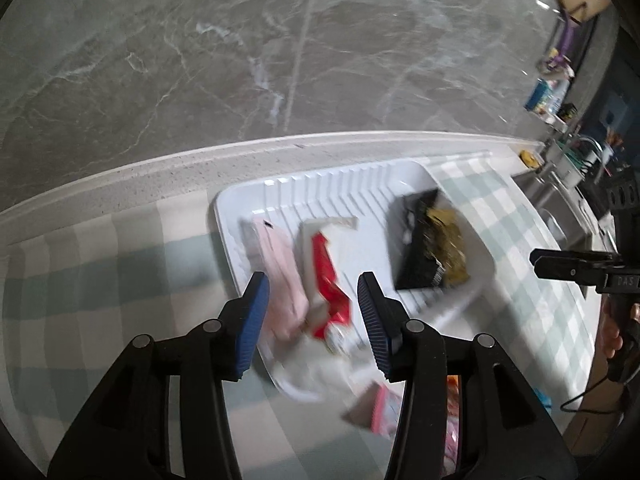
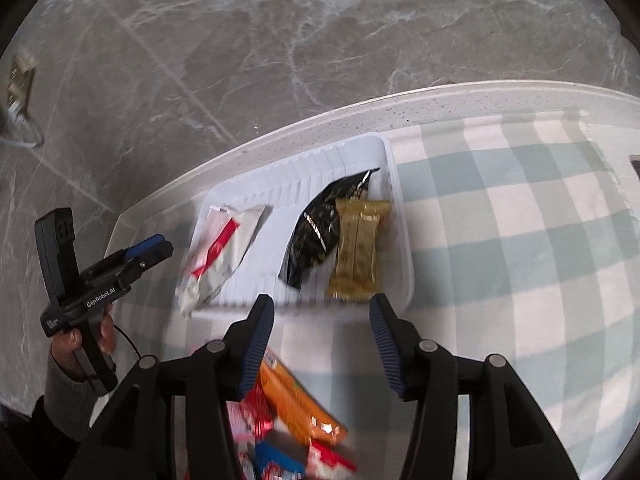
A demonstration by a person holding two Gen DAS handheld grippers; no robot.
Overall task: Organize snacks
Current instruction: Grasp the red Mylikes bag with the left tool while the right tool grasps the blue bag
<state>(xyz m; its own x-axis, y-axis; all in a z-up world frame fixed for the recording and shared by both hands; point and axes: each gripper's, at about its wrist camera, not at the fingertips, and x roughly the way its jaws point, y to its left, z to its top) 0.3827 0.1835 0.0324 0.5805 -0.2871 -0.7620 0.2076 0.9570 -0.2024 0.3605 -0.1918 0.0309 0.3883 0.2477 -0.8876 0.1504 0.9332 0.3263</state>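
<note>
A white ribbed tray lies on a checked cloth. In it are a pink packet, a red-and-white packet, a black packet and a gold packet. My left gripper hovers open over the tray's near left end, its pads touching nothing. In the right wrist view my right gripper stands open just short of the tray, near the gold packet and the black packet. The red-and-white packet lies further left.
Loose snacks lie on the cloth near me, among them an orange packet and a pink one. A grey marble wall rises behind the counter's white rim. A sink lies to the right, and a hand holds the left gripper.
</note>
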